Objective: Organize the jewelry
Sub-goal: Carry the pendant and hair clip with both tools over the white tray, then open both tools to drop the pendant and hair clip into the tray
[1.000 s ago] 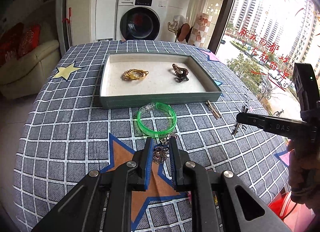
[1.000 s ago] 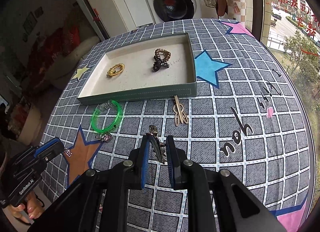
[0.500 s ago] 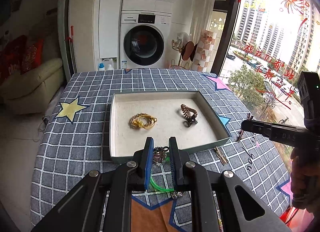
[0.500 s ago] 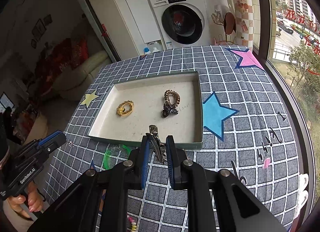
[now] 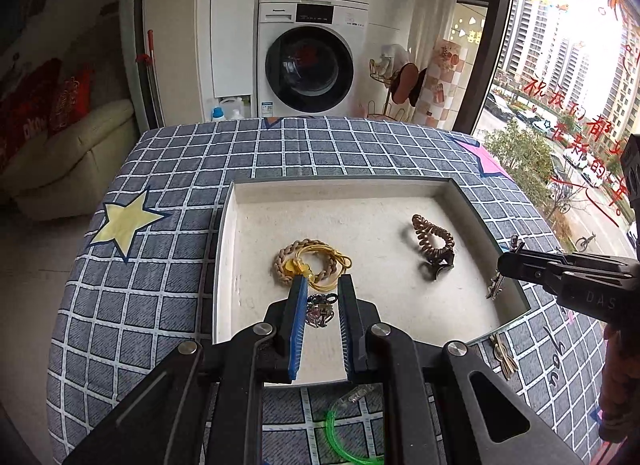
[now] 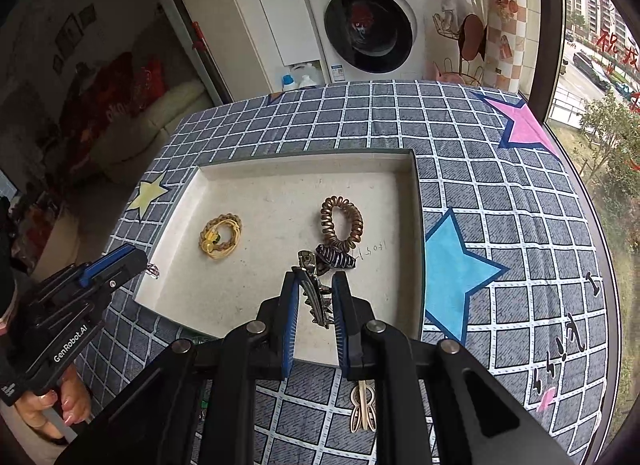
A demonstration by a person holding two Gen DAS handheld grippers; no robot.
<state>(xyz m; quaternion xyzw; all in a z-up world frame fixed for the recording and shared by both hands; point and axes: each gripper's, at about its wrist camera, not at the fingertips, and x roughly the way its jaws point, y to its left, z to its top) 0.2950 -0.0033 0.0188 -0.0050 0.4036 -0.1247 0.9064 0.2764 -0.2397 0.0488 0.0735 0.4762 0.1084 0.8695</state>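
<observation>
The left claw [image 5: 322, 297] is narrowed onto a small beaded trinket [image 5: 319, 309] and holds it over the near part of the tray [image 5: 224, 249]; what kind of ornament it is the view does not make clear. The right claw [image 6: 314, 293] is clamped on a dark toothed hair clip [image 6: 314, 297], also above the tray's near edge.

The shallow, pale-lined tray sits on the surface [image 5: 160, 273], which is covered by a grey checked cloth with coloured stars. On the tray floor lie a braided ring with yellow cord [image 5: 310, 267] to the left and a brown spiral hair tie [image 6: 342, 221] to the right, well apart, with a dark striped clip [image 6: 336, 257] touching the spiral tie's near end. Faint handwriting shows on the lining beside that clip, too small to read.

On the cloth in front of the tray lie a green translucent bangle [image 5: 344, 425] and a beige hairpin [image 6: 362, 405].

The left tool's body reads "GenRobot.AI"; the right one shows "DAS". The washing machine [image 6: 372, 21] behind is marked "Panasonic". Red Chinese characters decorate the window [image 5: 580, 133].
</observation>
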